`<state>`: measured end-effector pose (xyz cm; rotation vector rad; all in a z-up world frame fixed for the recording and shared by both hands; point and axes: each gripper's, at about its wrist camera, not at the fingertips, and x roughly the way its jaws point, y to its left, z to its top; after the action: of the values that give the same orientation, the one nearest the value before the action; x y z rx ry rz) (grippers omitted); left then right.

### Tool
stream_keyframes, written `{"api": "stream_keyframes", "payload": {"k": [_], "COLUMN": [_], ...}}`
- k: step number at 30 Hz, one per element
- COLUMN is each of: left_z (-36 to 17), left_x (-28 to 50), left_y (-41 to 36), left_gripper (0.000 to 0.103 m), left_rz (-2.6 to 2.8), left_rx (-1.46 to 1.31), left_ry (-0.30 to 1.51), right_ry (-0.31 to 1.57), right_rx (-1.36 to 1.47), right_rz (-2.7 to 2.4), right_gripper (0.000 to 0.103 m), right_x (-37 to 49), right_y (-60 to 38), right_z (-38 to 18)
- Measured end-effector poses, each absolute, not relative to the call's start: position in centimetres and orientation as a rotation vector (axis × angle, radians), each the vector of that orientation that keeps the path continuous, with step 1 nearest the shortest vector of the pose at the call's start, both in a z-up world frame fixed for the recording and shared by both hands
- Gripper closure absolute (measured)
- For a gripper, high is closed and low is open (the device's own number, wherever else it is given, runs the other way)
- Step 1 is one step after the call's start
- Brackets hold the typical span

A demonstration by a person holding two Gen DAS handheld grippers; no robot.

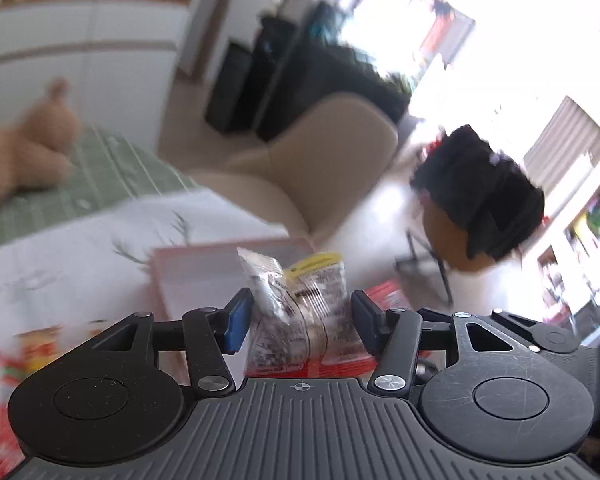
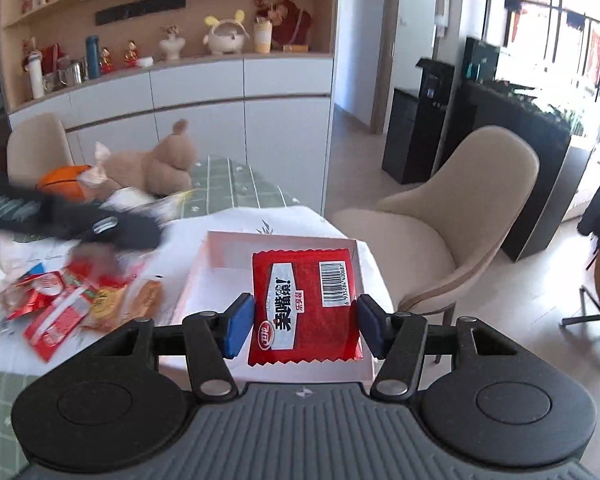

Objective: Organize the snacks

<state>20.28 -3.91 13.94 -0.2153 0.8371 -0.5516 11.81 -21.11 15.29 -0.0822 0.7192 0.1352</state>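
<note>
Your left claw (image 1: 298, 320) sits low in the centre of its blurred view, jaws about half apart, with a clear crinkly snack packet (image 1: 296, 304) with a yellow top between the blue pads. The left pad touches it; whether the right pad presses on it, you cannot tell. Beyond it lies the pink-rimmed box (image 1: 192, 268) on the white-clothed worktop (image 1: 80, 248).

Your right claw (image 2: 306, 326) is about half open, and the red snack packet (image 2: 304, 304) fills the gap between its pads. It looks flat in the white box (image 2: 216, 268), so whether you grip it is unclear. More loose snacks (image 2: 76, 300) lie at the left of that frame, and your blurred left claw (image 2: 100, 224) crosses above them.
</note>
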Motion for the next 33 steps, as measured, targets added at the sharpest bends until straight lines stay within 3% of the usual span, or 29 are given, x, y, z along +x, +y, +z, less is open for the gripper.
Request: {"api": "stream_keyframes", "payload": {"k": [4, 5, 6, 9, 13, 21, 25, 33], "left_z": [10.2, 9.8, 9.8, 11.1, 11.7, 6.3, 3.4, 3.4], "left_x": [21.1, 20.5, 19.8, 18.1, 16.5, 16.7, 16.8, 13.4], "left_y": [-4.7, -3.8, -2.9, 0.5, 8.9, 26.2, 26.5, 21.1], "left_gripper": [0.047, 0.047, 0.047, 0.046, 0.046, 0.048, 0.047, 0.048], "left_rz": [-0.505, -0.513, -0.510, -0.413, -0.146, 0.205, 0.184, 0.058], "left_rx": [-0.150, -0.179, -0.202, -0.113, 0.005, -0.239, -0.256, -0.204], "left_ry": [0.882, 0.879, 0.860, 0.769, 0.702, 0.811, 0.863, 0.885], "right_ry": [0.826, 0.825, 0.828, 0.869, 0.894, 0.911, 0.920, 0.908], "right_rx": [-0.084, -0.080, -0.076, -0.031, 0.040, 0.023, -0.017, -0.010], "right_rz": [0.136, 0.141, 0.137, 0.118, 0.109, 0.132, 0.153, 0.237], "right_gripper": [0.041, 0.035, 0.028, 0.027, 0.027, 0.027, 0.027, 0.027], "right_x": [13.9, 13.5, 13.3, 12.7, 11.2, 8.4, 7.4, 7.4], "right_y": [-21.8, -22.0, -22.4, -23.6, -24.3, -21.1, -18.7, -15.0], "right_z": [12.5, 12.3, 11.8, 10.2, 8.6, 8.4, 9.2, 9.4]}}
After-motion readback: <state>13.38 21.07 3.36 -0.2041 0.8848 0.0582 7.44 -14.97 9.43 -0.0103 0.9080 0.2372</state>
